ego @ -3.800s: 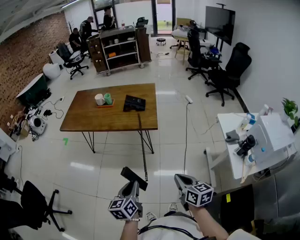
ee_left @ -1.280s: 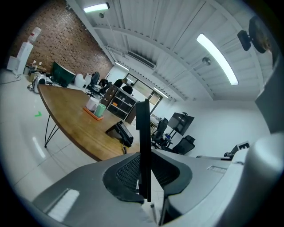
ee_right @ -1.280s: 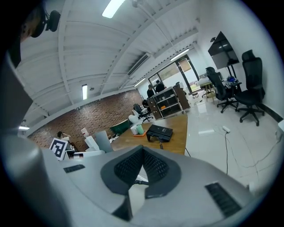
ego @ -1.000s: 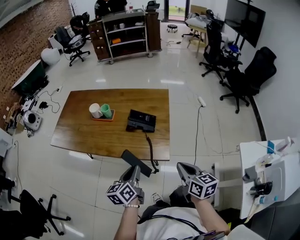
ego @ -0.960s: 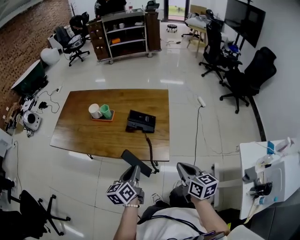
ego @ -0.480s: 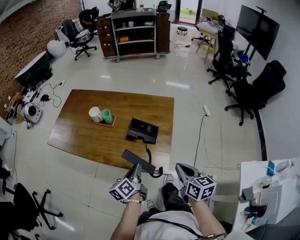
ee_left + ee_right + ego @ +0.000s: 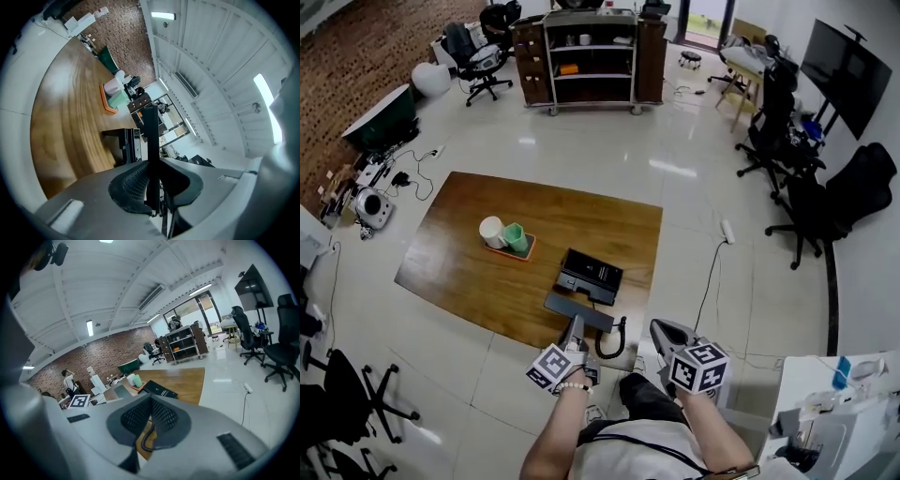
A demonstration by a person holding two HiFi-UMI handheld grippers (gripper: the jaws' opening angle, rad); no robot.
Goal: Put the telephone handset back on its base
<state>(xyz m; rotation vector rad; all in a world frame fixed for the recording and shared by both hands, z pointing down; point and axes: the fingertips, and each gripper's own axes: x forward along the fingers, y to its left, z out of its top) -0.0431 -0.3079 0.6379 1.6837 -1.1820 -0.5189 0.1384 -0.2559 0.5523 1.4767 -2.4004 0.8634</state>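
Clenched across the black handset [image 7: 580, 311], the jaws of the left gripper [image 7: 575, 325] have carried it from over the floor to above the near edge of the surface [image 7: 459, 272], just short of the base [image 7: 592, 274]. Its coiled cord [image 7: 614, 339] hangs off that edge. The right gripper [image 7: 662, 330], jaws pressed together on nothing, has come along beside it. What remains, I judge, is lining the handset up over the base and lowering it.
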